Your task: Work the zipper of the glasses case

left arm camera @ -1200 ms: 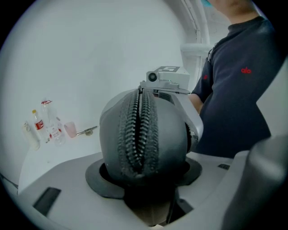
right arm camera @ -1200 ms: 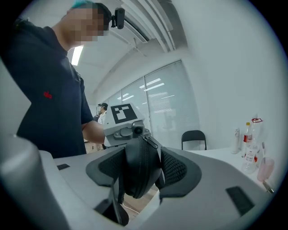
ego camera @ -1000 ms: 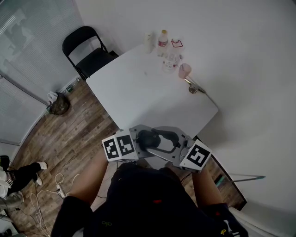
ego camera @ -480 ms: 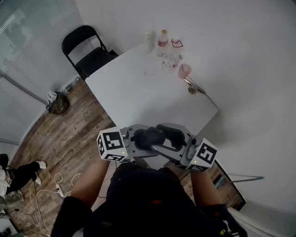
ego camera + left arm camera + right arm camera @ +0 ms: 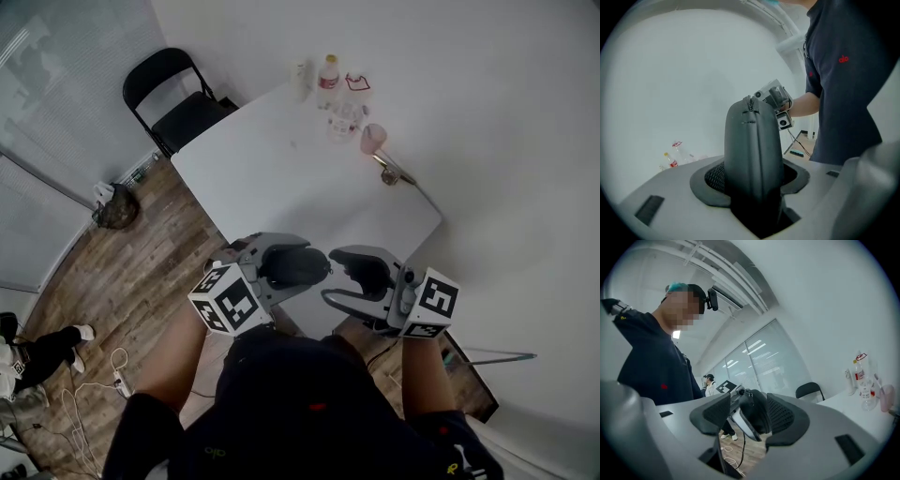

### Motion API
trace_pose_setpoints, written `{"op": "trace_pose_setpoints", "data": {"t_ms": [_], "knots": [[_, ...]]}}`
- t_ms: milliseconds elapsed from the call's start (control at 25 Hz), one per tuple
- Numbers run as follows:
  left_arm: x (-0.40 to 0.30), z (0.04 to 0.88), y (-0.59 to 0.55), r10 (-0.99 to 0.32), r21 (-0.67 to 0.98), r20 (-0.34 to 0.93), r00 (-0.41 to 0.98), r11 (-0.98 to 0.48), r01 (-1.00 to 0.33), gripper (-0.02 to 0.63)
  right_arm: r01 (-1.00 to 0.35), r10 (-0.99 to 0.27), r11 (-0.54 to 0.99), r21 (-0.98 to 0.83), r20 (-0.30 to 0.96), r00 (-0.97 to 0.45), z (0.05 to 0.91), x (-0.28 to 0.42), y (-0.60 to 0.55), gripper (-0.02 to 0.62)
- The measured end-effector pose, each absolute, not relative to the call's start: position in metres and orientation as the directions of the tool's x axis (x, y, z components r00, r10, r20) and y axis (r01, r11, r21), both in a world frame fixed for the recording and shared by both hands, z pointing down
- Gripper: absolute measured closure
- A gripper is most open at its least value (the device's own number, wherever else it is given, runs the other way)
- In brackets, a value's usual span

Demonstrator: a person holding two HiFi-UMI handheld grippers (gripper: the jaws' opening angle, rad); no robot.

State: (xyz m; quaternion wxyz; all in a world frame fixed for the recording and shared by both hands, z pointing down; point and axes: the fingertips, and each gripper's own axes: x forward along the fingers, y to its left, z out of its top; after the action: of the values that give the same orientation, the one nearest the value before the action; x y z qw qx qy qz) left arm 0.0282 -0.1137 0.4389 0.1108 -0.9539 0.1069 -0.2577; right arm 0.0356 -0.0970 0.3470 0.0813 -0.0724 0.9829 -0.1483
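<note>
Both tongs were bunched on the case a second ago; now they stand apart, and the glasses case (image 5: 298, 265) goes with the left.

- Nearest: my dark shirt (image 5: 300, 403), forearms out to either side.
- Left tongs (image 5: 284, 270): marker cube (image 5: 225, 302) low at the left. The jaws have just been closing with the case between them, and they now clamp it. In the left gripper view the case stands upright in the grip, with the zipper pull (image 5: 749, 103) at its top end.
- Right tongs (image 5: 339, 279): jaws apart, nothing pressed between the pads. The case shows just past their tips.
- Both are held in the air at the near corner of the white table (image 5: 281, 178).
- Table middle: bare.
- Far end, by the wall: a red-labelled bottle (image 5: 328, 80) among other small containers, with a pink cup (image 5: 373, 140) nearer on the right edge.
- Beyond the far-left corner: a black folding chair (image 5: 178, 103) on the wood floor (image 5: 141, 272).
</note>
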Motion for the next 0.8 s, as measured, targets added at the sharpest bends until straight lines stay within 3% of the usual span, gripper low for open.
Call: {"op": "trace_pose_setpoints", "data": {"t_ms": [160,360,560,800], "knots": [[0.013,0.434,-0.124,-0.315,-0.354,0.507,0.802,-0.925,-0.139,0.342,-0.141,-0.226,0.875,-0.464,-0.134,-0.965,0.363,0.048,-0.107,0.349],[0.002,0.429,-0.130,-0.335,-0.450,0.581,0.742,-0.892,-0.050,0.342,0.039,-0.222,0.655,-0.754,-0.243,-0.944,0.377,0.047,-0.105,0.419],[0.002,0.434,-0.130,-0.344,-0.511,0.638,0.689,-0.858,0.045,0.342,0.164,-0.190,0.569,-0.806,-0.323,-0.927,0.375,0.036,-0.100,0.431],[0.000,0.436,-0.131,-0.371,-0.549,0.657,0.656,-0.832,0.079,0.344,0.230,-0.217,0.523,-0.821,-0.389,-0.896,0.374,0.039,-0.099,0.523]]}}
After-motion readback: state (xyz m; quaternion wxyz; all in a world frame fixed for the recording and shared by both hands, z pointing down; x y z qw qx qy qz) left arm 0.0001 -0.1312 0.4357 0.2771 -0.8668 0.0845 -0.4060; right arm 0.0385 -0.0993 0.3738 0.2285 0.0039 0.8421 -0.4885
